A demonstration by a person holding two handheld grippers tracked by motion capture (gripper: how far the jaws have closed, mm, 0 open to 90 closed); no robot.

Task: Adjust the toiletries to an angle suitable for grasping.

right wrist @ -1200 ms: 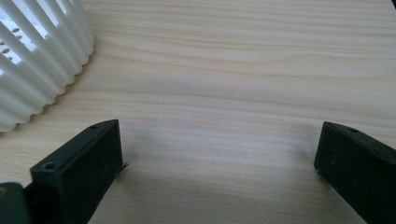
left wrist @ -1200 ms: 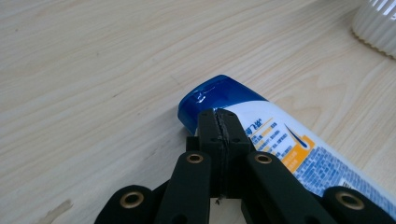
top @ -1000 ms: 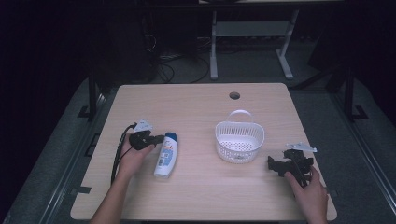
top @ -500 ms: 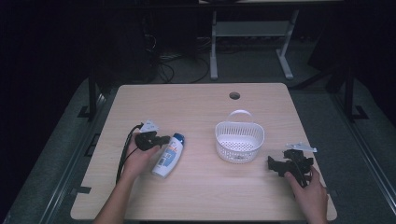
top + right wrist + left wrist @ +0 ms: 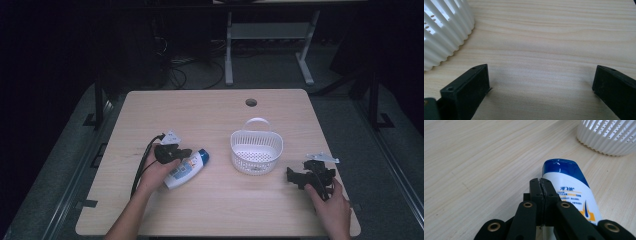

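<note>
We've got our left gripper point(image 5: 541, 186) pressed together, empty, right over the shampoo bottle point(image 5: 186, 169), which lies flat left of the basket point(image 5: 256, 151), cap pointing right toward it. Our right gripper point(image 5: 295, 176) waits spread wide, on the basket's far-right side, much farther from the bottle.

A white bottle point(image 5: 186, 169) with a blue cap is being touched by the left gripper point(image 5: 184, 153) on the wooden surface point(image 5: 210, 115). A white basket point(image 5: 256, 152) is standing near it. The right gripper point(image 5: 291, 176) is being held beside the basket.
</note>
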